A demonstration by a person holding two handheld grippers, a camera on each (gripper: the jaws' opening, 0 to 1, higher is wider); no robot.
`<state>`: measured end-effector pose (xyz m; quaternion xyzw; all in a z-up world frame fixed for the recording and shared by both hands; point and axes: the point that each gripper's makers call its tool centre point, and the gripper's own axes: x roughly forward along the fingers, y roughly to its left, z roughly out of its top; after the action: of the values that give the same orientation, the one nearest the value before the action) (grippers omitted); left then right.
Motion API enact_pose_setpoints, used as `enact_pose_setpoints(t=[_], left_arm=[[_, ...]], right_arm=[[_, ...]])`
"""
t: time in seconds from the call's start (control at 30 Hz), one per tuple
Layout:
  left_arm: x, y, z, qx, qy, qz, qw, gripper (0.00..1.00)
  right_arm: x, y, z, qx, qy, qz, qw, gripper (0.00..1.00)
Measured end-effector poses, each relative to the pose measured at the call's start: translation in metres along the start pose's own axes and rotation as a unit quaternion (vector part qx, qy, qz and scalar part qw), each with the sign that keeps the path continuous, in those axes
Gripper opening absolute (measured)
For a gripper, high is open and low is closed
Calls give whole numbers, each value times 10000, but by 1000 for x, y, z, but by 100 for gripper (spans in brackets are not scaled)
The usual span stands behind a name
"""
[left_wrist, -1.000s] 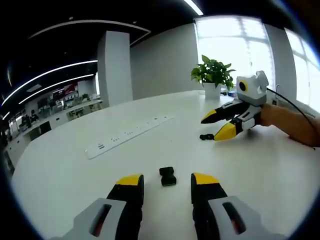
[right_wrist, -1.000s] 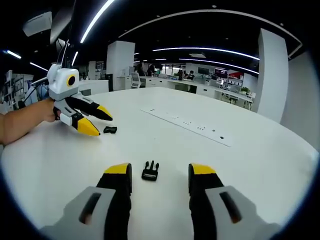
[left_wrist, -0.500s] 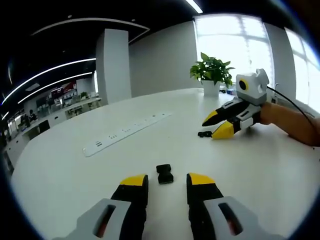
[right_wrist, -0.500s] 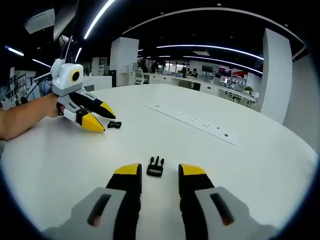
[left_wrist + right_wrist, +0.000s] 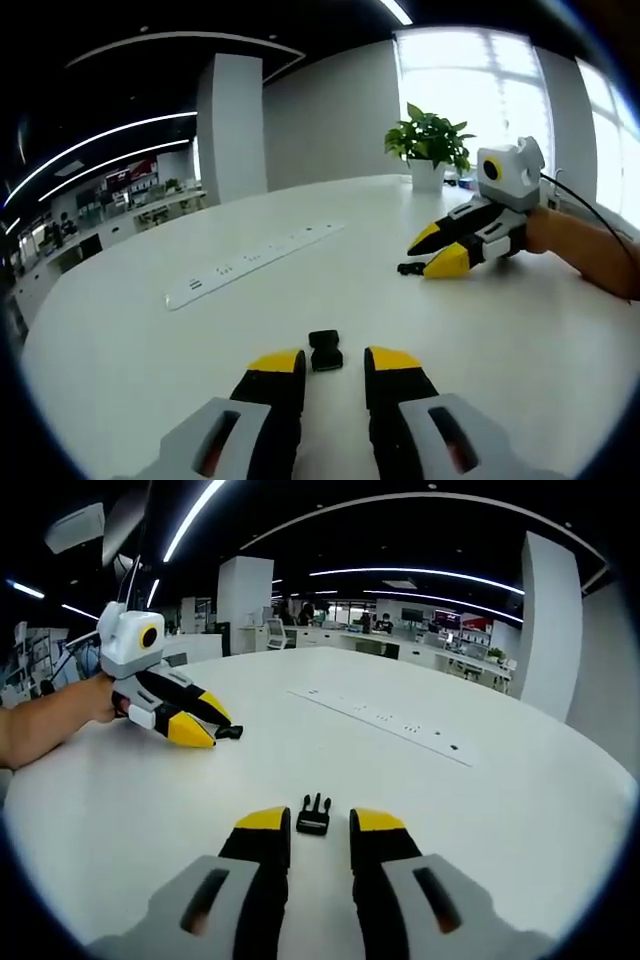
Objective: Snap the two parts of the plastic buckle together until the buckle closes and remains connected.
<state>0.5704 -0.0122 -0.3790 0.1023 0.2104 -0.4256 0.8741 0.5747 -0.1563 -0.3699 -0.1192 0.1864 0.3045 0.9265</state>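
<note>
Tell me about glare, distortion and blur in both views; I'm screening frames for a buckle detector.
Left gripper view: the window is blown out behind the plant; the socket half reads sharp and dark on the white table. Right gripper view: even ceiling light, no glare; the pronged half is crisp, with faint shadow. Both views: fisheye bends the table edge and light strips.

Black socket half (image 5: pixel 325 351) and pronged half (image 5: pixel 313 815) lie apart, unjoined.

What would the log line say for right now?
phase: reaching | left gripper: open, socket half just ahead on table | right gripper: open, pronged half just ahead | buckle: apart
</note>
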Motion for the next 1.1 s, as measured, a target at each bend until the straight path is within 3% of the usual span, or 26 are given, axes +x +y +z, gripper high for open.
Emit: enact_pose_setpoints(t=[0.47, 0.67, 1.0, 1.1], left_arm=[[-3, 5, 1, -99, -33, 101, 9999, 20], [-2, 6, 1, -122, -36, 133, 9998, 19], [-1, 6, 1, -183, -35, 139, 9997, 19], [-1, 6, 0, -198, -40, 134, 9997, 18]], right_arm=[[3, 6, -1, -9, 39, 48, 10000, 14], [1, 3, -3, 82, 67, -87, 9999, 13], [3, 6, -2, -41, 46, 24, 10000, 13], [4, 1, 0, -35, 15, -78, 10000, 20]])
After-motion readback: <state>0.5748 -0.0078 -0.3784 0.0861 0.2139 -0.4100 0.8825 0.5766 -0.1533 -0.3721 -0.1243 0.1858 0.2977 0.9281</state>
